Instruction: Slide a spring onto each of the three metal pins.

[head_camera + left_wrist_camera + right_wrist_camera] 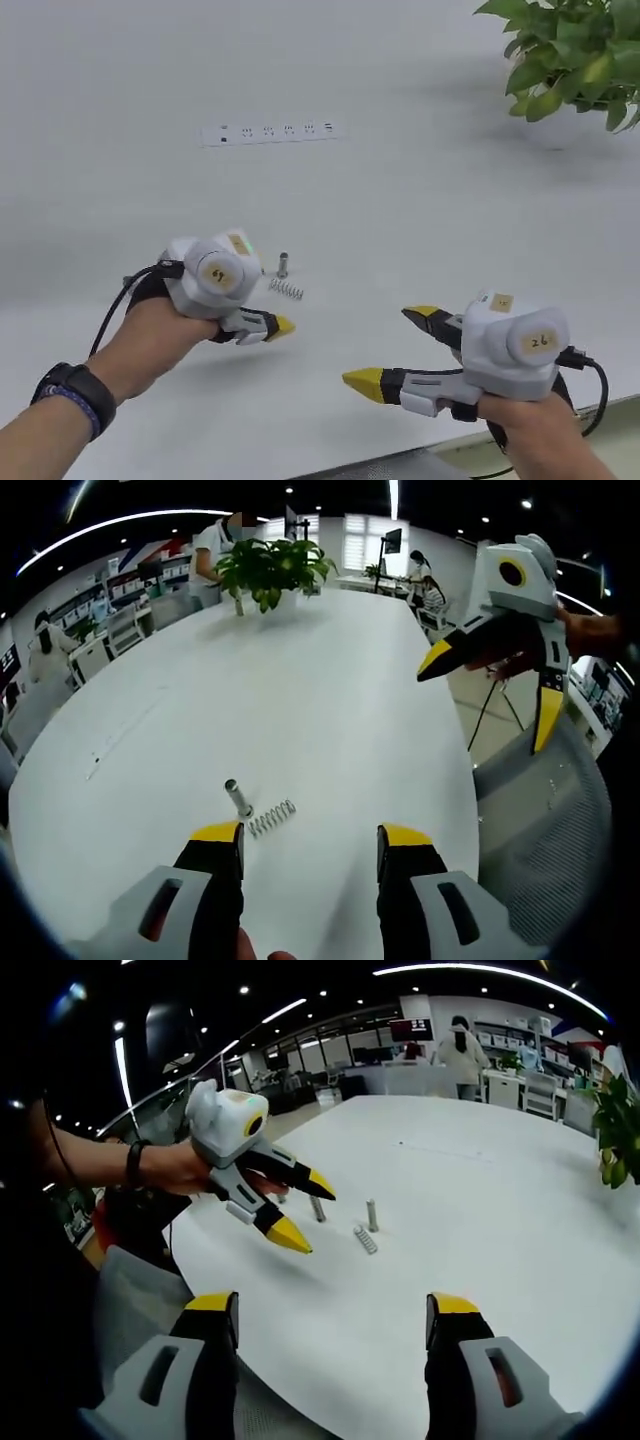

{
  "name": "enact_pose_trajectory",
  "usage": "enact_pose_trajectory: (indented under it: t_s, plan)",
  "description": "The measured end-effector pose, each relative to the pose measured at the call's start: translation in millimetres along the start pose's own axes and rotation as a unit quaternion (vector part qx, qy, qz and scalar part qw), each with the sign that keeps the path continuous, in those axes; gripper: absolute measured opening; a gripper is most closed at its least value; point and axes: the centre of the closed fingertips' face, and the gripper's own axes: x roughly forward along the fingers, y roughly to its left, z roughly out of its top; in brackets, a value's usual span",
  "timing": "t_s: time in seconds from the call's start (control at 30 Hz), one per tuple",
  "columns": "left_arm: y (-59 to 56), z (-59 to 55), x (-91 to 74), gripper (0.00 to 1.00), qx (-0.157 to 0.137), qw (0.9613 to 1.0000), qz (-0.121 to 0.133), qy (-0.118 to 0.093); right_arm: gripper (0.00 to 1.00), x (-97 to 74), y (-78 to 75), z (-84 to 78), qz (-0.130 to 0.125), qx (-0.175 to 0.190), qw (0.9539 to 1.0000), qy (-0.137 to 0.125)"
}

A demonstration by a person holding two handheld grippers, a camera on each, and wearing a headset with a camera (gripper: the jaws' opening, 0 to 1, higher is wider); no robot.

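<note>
Left gripper (310, 833): jaws open, empty, held over the white surface (330, 700). A small coiled metal spring (272, 818) lies flat just ahead of the jaw tips, beside 1 upright short metal pin (238, 798). Right gripper (332, 1303): jaws open, empty, well apart from both.

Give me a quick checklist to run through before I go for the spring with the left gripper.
1. Left gripper open and empty: ok, its fingers are apart with nothing between them.
2. Right gripper open and empty: ok.
3. Spring free to pick: ok, it lies loose on the table just ahead of the left gripper.
4. Pin upright and bare: ok, it stands right beside the spring.
5. Three pins and three springs at hand: cannot tell; I make out one spring and a second pin in the right gripper view.
</note>
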Motion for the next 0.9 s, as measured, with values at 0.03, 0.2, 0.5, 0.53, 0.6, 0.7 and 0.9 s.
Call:
enact_pose_trajectory:
  t_s: [0.03,0.2,0.5,0.53,0.6,0.7,0.9]
  plan:
    - [0.2,-0.7,2.7,0.48,0.001,1.0,-0.001,0.002,0.75,0.1,-0.5,0.0,0.0,0.0,1.0,0.0]
    - [1.5,-5.3,19.6,0.47,0.01,0.9998,-0.006,0.014,0.74,0.8,-4.4,0.7,-0.001,0.001,1.0,0.001]
    - [4.7,-14.4,42.3,0.48,-0.01,0.9996,-0.007,0.026,0.73,5.0,-7.1,0.3,0.0,0.004,1.0,0.007]
    - [5.2,-15.2,43.7,0.48,-0.013,0.9995,-0.007,0.026,0.73,5.8,-6.9,-0.3,0.001,0.003,1.0,0.008]
    - [7.0,-16.7,47.3,0.48,-0.02,0.9994,-0.006,0.027,0.73,6.1,-6.1,-0.3,0.002,0.002,1.0,0.008]
    - [9.0,-19.1,51.1,0.48,-0.024,0.9992,-0.005,0.03,0.73,6.4,-6.4,-0.7,0.003,0.003,1.0,0.009]
    - [11.3,-25.3,57.6,0.47,-0.026,0.9988,-0.011,0.039,0.72,3.5,-9.1,-2.5,0.0,0.006,0.9999,0.01]
